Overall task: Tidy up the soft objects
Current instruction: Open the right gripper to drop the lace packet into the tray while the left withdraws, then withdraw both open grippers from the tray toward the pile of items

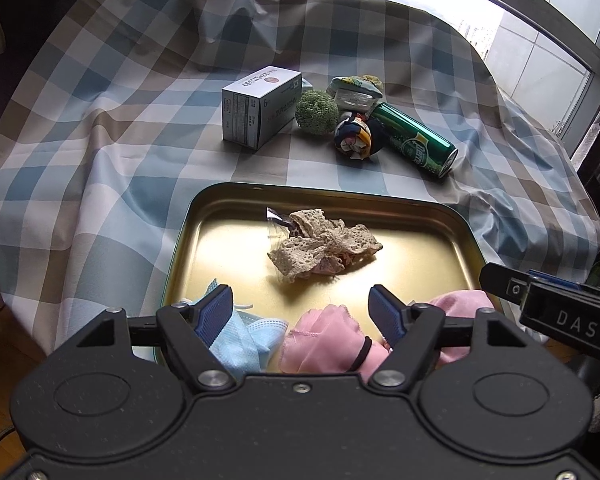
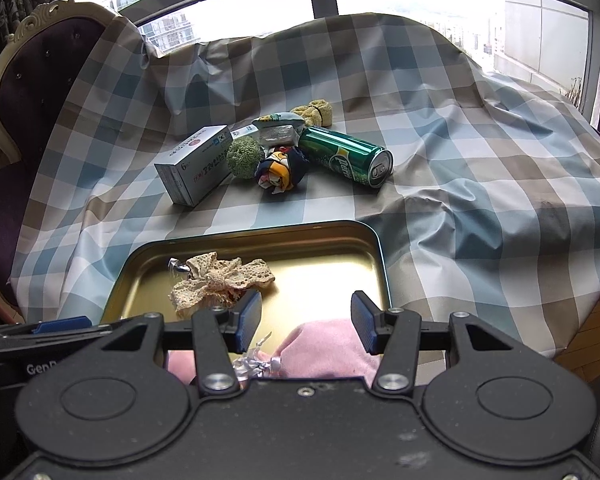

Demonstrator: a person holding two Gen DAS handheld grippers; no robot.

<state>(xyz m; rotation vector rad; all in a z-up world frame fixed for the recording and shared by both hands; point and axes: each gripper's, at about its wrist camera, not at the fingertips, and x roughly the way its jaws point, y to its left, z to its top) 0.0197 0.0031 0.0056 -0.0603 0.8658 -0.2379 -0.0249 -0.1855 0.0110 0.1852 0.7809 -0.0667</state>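
A gold metal tray (image 1: 188, 240) (image 2: 374, 252) lies on the checked cloth just ahead of both grippers. In it are a beige lace bow (image 1: 324, 244) (image 2: 220, 276), a blue face mask (image 1: 248, 340), a pink cloth bundle with a black hair tie (image 1: 324, 340) and a pink pouch (image 1: 460, 304) (image 2: 328, 344). My left gripper (image 1: 300, 308) hangs open over the tray's near edge, above the mask and the pink bundle, and its pads touch neither. My right gripper (image 2: 306, 320) is open above the pink pouch, with gaps on both sides.
Behind the tray stand a white box (image 1: 256, 112) (image 2: 196, 164), a green fuzzy ball (image 1: 316, 112) (image 2: 244, 156), a multicoloured cloth ball (image 1: 356, 138) (image 2: 280, 174), a green can (image 1: 416, 140) (image 2: 348, 156) and a yellow knitted piece (image 2: 314, 112). A padded chair (image 2: 32, 80) is at the left.
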